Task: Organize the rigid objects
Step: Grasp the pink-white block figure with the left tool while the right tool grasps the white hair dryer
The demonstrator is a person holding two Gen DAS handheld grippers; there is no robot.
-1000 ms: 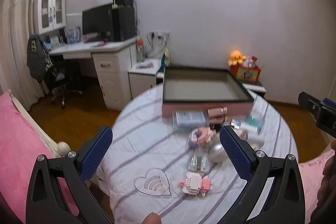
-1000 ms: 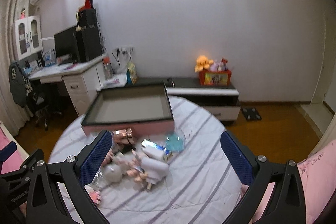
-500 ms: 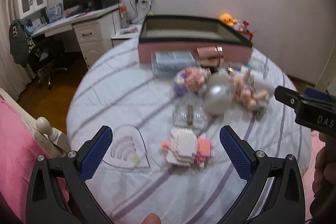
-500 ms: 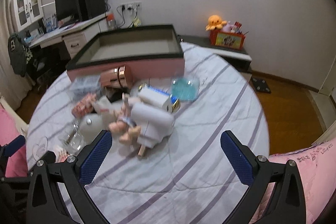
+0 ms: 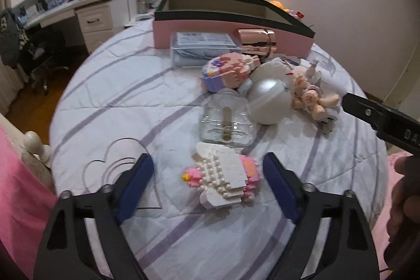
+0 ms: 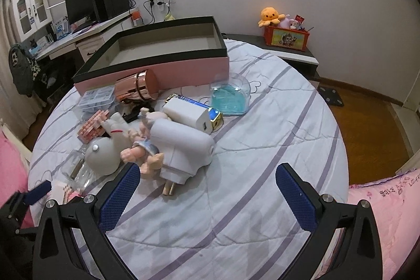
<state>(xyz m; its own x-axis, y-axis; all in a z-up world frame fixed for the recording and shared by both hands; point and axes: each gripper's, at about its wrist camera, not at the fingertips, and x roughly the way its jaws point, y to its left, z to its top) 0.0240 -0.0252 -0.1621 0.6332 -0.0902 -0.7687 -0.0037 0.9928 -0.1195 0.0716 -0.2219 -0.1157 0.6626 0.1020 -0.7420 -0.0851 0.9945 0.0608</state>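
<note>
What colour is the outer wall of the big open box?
Pink, with a black rim; the box shows best in the right wrist view.

Home bedroom: striped bedsheet (image 6: pixel 262 122), computer desk (image 6: pixel 78 36), plush toys (image 6: pixel 271 16).

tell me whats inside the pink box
The pink box looks empty: the right wrist view shows bare grey floor and inner walls. Its near wall hides the front strip of the floor, so something low there could go unseen.

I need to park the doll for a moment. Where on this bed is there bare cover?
Bare cover lies right of the white charger, below the blue heart dish. The pink box looks empty. The middle cluster is crowded.
</note>
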